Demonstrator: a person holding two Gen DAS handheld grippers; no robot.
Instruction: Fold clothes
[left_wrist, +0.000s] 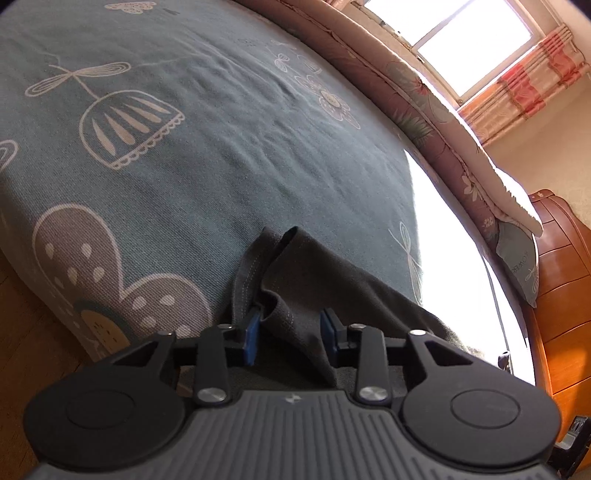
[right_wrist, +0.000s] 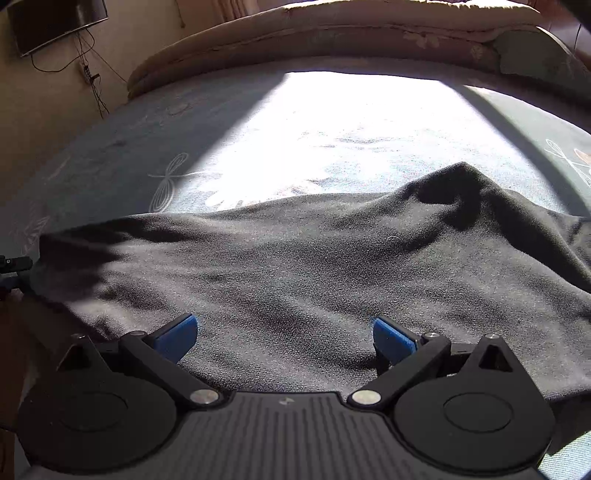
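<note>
A dark grey garment (left_wrist: 325, 280) lies at the near edge of the bed, its stitched hem bunched into a fold. My left gripper (left_wrist: 290, 325) is shut on that fold, with the cloth crumpled between the blue pads (left_wrist: 251, 332). In the right wrist view the same garment (right_wrist: 295, 258) spreads wide across the bed with soft wrinkles and a raised hump at the right. My right gripper (right_wrist: 284, 336) hovers just over it, open, its blue fingers (right_wrist: 177, 336) spread wide with only flat cloth below them.
The bed has a teal cover (left_wrist: 221, 166) with white flower prints and a bright sun patch (right_wrist: 351, 118). A rolled quilt (left_wrist: 413, 110) and a pillow (left_wrist: 517, 258) line the far side. A wooden headboard (left_wrist: 565, 295), a window (left_wrist: 461, 48) and a wall TV (right_wrist: 55, 22) surround it.
</note>
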